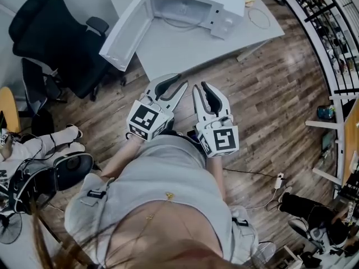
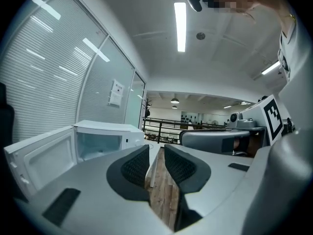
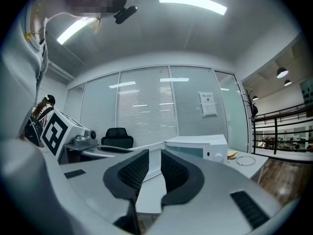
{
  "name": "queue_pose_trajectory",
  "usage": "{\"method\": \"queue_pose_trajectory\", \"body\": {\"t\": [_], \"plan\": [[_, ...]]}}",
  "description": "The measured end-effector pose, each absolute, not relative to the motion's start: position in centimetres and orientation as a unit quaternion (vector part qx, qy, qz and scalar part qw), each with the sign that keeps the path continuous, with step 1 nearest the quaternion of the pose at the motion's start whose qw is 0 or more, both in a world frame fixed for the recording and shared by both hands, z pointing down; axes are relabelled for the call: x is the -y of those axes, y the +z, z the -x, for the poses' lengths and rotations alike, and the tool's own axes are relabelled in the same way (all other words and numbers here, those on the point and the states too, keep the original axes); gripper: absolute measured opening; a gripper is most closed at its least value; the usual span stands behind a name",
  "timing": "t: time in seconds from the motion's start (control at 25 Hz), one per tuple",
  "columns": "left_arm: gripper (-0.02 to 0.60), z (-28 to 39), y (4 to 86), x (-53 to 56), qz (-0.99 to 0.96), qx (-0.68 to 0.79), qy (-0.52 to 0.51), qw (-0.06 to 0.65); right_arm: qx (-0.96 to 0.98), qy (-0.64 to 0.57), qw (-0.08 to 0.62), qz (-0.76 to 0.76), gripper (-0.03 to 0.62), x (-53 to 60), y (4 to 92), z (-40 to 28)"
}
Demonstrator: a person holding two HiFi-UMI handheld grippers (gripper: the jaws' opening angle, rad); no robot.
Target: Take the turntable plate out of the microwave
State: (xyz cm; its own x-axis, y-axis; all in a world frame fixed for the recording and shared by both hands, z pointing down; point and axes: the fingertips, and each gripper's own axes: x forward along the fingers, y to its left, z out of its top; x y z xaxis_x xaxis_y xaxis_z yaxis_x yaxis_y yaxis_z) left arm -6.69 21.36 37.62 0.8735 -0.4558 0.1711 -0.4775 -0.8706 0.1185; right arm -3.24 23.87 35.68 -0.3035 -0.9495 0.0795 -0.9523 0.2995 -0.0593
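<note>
Close in front of the person's grey top [image 1: 162,172], both grippers hang side by side over the wood floor [image 1: 269,105], and I read each as empty. On the left gripper [image 1: 180,83] the ribbed pads [image 2: 136,166] stand a narrow gap apart, with only floorboards showing between them. The right gripper [image 1: 201,87] matches it: its pads [image 3: 133,170] sit a slim gap apart with nothing gripped. Ahead of the fingertips, well apart from them, is the white table [image 1: 185,52]. Farther along it sits the microwave [image 1: 193,1], its door [image 1: 126,32] swung wide open toward the left fingers' side. I can't make out the turntable plate inside the open cavity from any view. Far left of the left fingers stands a black office chair [image 1: 56,38].
</note>
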Motion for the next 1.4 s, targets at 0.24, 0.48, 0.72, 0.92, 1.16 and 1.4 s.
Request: {"method": "queue_pose_trajectory", "body": {"t": [0.24,0.48,0.72,0.92,1.16,1.4], "plan": [[0.097,5.8,37.9,-16.9,-0.966,0.235,0.071,0.08,0.808,0.049,0.018,-0.586,0.083,-19.2,35.8,3.2],[0.097,5.8,38.3,-13.4,-0.967,0.226,0.072,0.092,0.802,0.059,0.022,-0.594,0.083,-15.8,36.3,3.0],[0.097,6.3,38.6,-10.3,-0.969,0.218,0.073,0.09,0.793,0.06,0.025,-0.605,0.083,-12.8,36.7,3.2],[0.097,6.6,38.9,-8.3,-0.969,0.217,0.075,0.092,0.788,0.062,0.027,-0.612,0.083,-11.0,36.9,3.1],[0.097,6.4,39.0,-6.7,-0.966,0.228,0.071,0.102,0.799,0.067,0.032,-0.596,0.083,-8.8,37.3,3.3],[0.097,5.8,38.9,-4.7,-0.958,0.255,0.065,0.111,0.813,0.071,0.027,-0.578,0.083,-6.5,37.5,2.4]]}}
